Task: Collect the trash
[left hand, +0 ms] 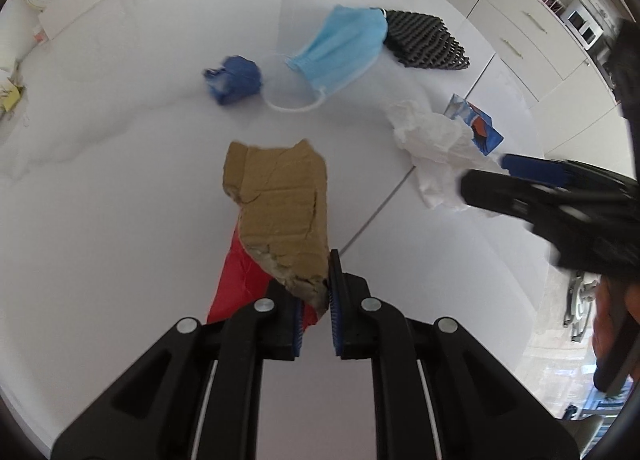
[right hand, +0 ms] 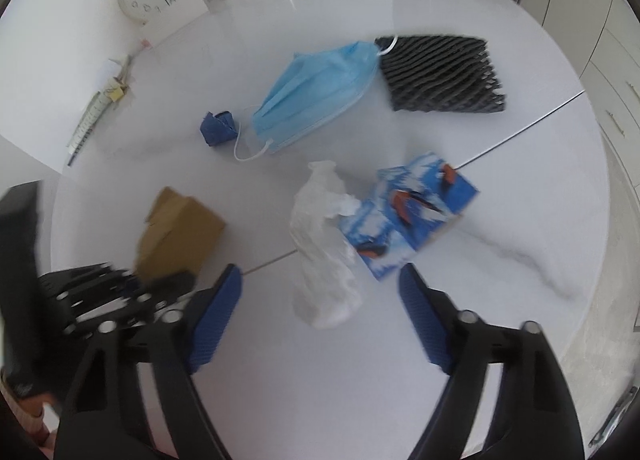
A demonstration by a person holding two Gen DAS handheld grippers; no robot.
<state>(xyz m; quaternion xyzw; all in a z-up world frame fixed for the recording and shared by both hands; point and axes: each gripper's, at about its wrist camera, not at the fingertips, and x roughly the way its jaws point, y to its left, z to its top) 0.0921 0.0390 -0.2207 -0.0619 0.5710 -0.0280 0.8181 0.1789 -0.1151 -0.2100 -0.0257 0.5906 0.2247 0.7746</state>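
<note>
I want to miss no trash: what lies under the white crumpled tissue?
The white crumpled tissue overlaps one edge of the blue printed carton, flattened on the white table. Whether anything else lies beneath the tissue cannot be seen.

A torn brown cardboard scrap (left hand: 280,199), creased and ragged along its lower edge, is lifted off the white worktop (left hand: 120,179), pinched at its near corner; a red sheet (left hand: 236,280) hangs just behind it. Near the middle of the worktop lies a pale blue face mask (right hand: 316,95), pleated, its white ear loop curling beside a small crumpled dark blue wad (right hand: 218,127). The mask's far end touches a black ribbed foam net (right hand: 440,73), lying flat. Nearer, a crumpled white tissue (right hand: 324,244) overlaps the edge of a flattened blue-and-white printed carton (right hand: 416,211).
</note>
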